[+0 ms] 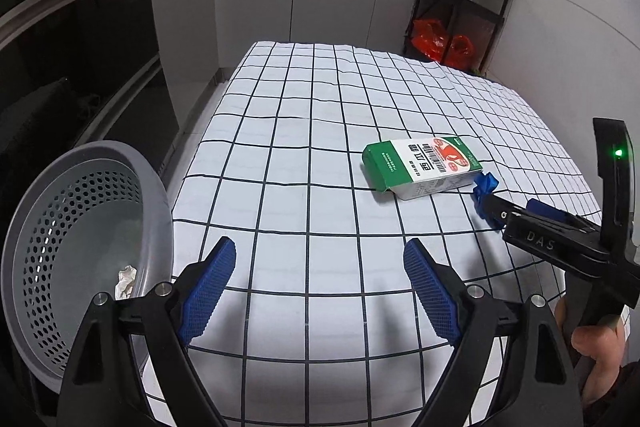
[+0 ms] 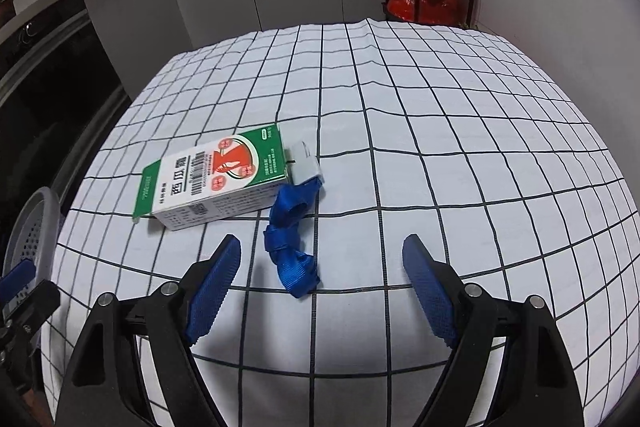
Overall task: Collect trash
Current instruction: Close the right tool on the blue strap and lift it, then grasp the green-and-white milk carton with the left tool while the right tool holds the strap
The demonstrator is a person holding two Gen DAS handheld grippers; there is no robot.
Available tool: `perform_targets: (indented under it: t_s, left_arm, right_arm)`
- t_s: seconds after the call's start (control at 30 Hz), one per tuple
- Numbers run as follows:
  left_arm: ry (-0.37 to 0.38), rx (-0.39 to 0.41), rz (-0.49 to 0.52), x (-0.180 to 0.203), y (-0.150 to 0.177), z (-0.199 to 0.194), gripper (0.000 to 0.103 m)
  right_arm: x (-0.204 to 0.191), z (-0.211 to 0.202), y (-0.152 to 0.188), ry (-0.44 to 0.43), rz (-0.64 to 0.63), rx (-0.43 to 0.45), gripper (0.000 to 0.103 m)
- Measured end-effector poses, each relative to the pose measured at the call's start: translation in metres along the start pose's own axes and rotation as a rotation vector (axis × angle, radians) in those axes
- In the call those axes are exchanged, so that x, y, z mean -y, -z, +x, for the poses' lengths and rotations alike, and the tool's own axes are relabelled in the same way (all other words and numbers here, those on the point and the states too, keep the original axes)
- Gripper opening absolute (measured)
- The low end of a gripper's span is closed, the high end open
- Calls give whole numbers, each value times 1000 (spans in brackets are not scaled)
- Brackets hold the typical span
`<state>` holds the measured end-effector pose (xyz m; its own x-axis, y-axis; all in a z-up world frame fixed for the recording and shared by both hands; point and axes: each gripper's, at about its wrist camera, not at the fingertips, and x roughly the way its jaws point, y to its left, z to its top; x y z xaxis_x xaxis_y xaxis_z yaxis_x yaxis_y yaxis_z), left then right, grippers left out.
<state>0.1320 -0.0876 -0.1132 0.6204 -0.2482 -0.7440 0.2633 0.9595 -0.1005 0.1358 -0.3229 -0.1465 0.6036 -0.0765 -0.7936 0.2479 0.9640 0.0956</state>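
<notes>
**Fingers released, both sides, over desk trash**

Both sets of fingers (image 2: 430, 295) spread wide, nothing between them. Blue strap (image 2: 290, 239) lies at 12 o'clock of right gripper (image 2: 322, 293), touching green carton (image 2: 216, 179). Strap likely soft, light: pinch the knotted middle. Gray basket (image 1: 32, 211) at 9 o'clock of left gripper (image 1: 320, 291).

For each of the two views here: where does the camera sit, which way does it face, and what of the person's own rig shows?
Left wrist: on the left gripper, angled down over the checked tablecloth; its open fingers, the grey basket, the right gripper and a hand show.
Right wrist: on the right gripper, angled down at the blue strap; its open fingers show, the left gripper at the left edge.
Shared: green box, strap, cloth, basket.
</notes>
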Motion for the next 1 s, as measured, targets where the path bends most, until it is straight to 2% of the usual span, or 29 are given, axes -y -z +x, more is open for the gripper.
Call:
perform_targets:
  t_s: [0.3, 0.37, 0.5, 0.63, 0.67, 0.83, 1.0]
  left_arm:
    - [1, -8, 13, -1, 1, 2, 84]
    - [2, -8, 13, -1, 1, 2, 84]
    - [-1, -8, 17, -1, 1, 1, 84]
    - [8, -7, 20, 0, 0, 2, 84]
    - [15, -10, 19, 1, 0, 2, 85]
    - [20, -5, 29, 4, -4, 3, 86]
    - [25, 3, 88, 14, -16, 8, 87]
  right_arm:
    - [-5, 8, -2, 24, -19, -12, 79]
    - [-7, 10, -3, 30, -25, -16, 68]
    - [-10, 14, -4, 35, -33, -33, 56]
    - [-10, 13, -5, 25, -36, -33, 30]
    - [-9, 12, -6, 17, -35, -35, 26]
    - [-2, 0, -7, -10, -3, -25, 24]
    - [18, -23, -7, -36, 70, 2, 22]
